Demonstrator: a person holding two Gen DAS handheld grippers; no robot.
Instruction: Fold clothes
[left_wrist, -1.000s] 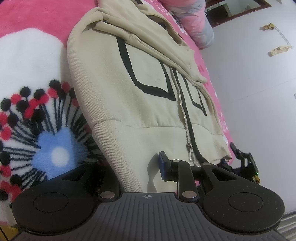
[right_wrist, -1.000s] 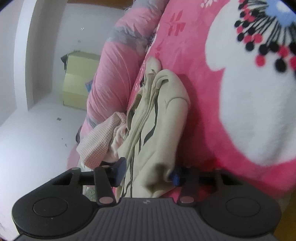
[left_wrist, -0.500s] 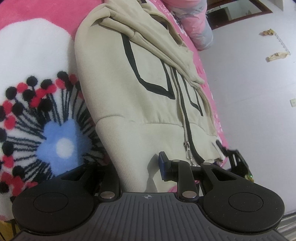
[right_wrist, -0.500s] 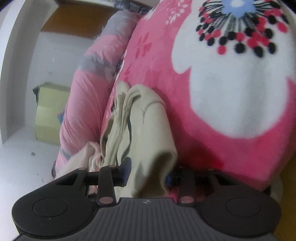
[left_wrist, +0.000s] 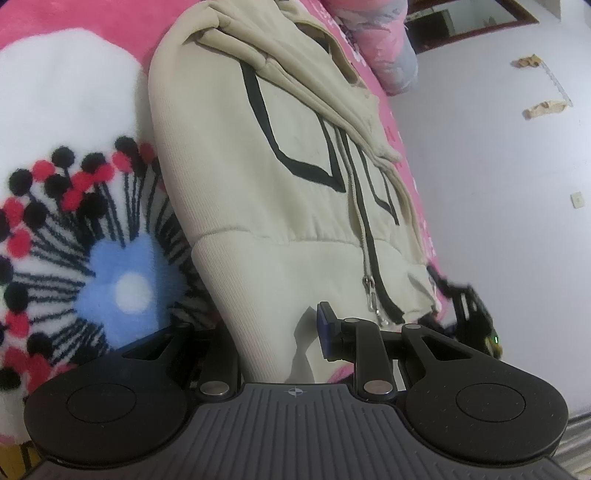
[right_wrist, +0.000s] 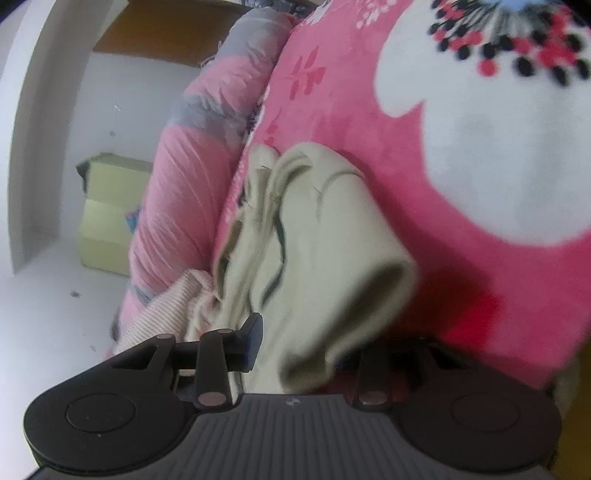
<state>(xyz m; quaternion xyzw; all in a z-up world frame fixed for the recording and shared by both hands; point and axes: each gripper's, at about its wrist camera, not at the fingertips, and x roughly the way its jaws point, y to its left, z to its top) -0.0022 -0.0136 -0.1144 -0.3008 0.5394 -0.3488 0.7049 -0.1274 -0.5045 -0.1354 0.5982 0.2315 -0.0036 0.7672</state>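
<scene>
1. Left gripper: my jaws are closed on the ribbed hem of the beige zip hoodie. The fabric bunches between the blue pad at right and the left finger, which it hides.
2. Right gripper: my jaws have just been closing and now pinch a rolled fold of the same hoodie. The left pad presses its side; the right pad is buried under cloth.
3. Just beyond my left jaws, slightly right: the zipper pull hangs at the hem. The zipper and black stripes run away from me up the chest.
4. The hoodie lies flat on a pink floral blanket. Left of my left jaws the blue flower print is bare. The hood and a sleeve are heaped at the far end.
5. Edges: right of my left jaws the blanket edge drops away to a pale floor. My right gripper shows there, blurred, at the hoodie's far hem corner.
6. Right wrist view only: a pink striped cloth touches the hoodie left of my jaws. Past it lies a pink-grey quilt roll, and farther off a yellow-green box on the floor.
7. Right of my right jaws: open blanket, nothing in the way.
</scene>
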